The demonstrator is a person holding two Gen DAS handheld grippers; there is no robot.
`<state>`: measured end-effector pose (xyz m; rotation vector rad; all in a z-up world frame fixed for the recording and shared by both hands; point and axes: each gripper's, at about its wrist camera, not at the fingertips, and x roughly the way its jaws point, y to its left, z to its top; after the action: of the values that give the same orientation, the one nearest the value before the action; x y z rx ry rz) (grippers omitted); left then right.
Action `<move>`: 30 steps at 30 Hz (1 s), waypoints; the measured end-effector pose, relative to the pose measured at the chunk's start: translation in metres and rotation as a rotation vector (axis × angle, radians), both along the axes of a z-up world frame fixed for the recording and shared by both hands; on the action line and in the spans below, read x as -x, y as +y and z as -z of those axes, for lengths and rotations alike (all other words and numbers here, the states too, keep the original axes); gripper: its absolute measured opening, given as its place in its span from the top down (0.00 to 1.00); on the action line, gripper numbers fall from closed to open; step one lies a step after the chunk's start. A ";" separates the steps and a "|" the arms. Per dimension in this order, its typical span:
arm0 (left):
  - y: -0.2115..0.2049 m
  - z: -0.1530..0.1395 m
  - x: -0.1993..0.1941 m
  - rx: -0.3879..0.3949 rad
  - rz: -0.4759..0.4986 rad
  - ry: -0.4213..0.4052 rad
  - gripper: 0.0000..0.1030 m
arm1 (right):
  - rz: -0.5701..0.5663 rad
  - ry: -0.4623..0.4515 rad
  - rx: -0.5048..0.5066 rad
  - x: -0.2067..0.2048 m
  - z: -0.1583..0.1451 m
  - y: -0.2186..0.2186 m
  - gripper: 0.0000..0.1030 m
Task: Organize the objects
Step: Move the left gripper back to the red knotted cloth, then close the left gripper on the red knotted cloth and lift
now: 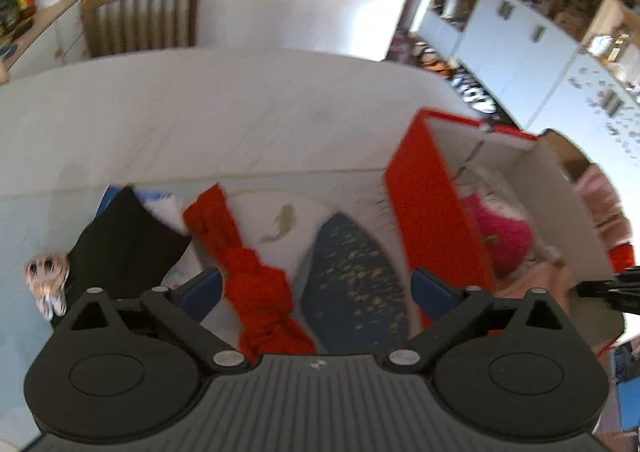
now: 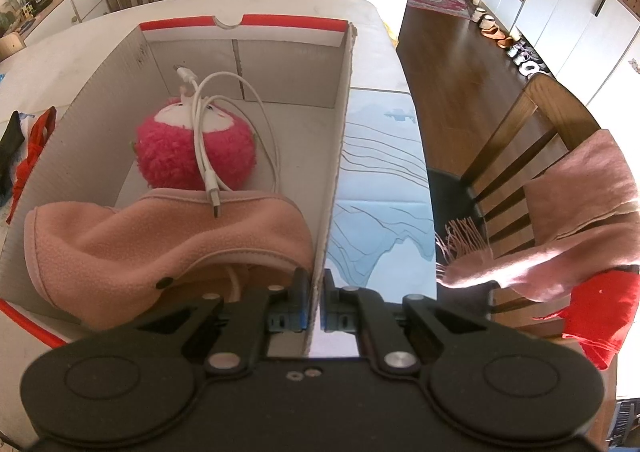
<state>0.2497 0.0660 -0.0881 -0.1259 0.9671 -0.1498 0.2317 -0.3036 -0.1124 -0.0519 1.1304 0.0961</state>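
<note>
My left gripper (image 1: 316, 284) hangs open and wide over the table mat, with nothing pressed between its blue pads. A knotted red cloth (image 1: 256, 280) lies on the mat just below, between the fingers and nearer the left one. To its left are a black cloth (image 1: 124, 244) and a small plush figure (image 1: 46, 272). My right gripper (image 2: 316, 288) is shut on the right wall of the cardboard box (image 2: 340, 140). Inside the box lie a pink plush ball (image 2: 172, 156), a white cable (image 2: 204, 124) and a pink fleece hat (image 2: 160, 240).
The box's red outer side (image 1: 432, 212) stands right of the left gripper. A dark blue patterned patch (image 1: 356, 280) of the mat lies between the cloth and the box. A wooden chair (image 2: 516, 156) beside the table carries a pink scarf (image 2: 580, 212) and a red garment (image 2: 600, 308).
</note>
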 end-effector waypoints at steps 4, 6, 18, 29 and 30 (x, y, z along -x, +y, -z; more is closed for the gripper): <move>-0.001 0.020 -0.004 -0.047 0.007 0.010 0.01 | 0.000 0.001 0.001 0.001 0.000 0.000 0.95; 0.000 0.029 -0.007 -0.054 0.002 0.026 0.01 | 0.001 0.001 0.001 0.001 0.000 0.000 0.95; -0.005 0.063 -0.021 -0.115 -0.019 0.067 0.01 | 0.001 0.013 0.004 0.001 0.003 0.000 0.95; -0.003 0.069 -0.023 -0.149 -0.046 0.066 0.44 | 0.002 0.014 0.002 0.001 0.003 0.000 0.96; -0.002 0.069 -0.022 -0.152 -0.044 0.060 0.50 | 0.002 0.013 0.002 0.001 0.004 0.000 0.96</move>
<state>0.2721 0.0638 -0.1568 -0.0120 1.0316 -0.0323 0.2306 -0.3037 -0.1159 -0.0522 1.1437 0.0933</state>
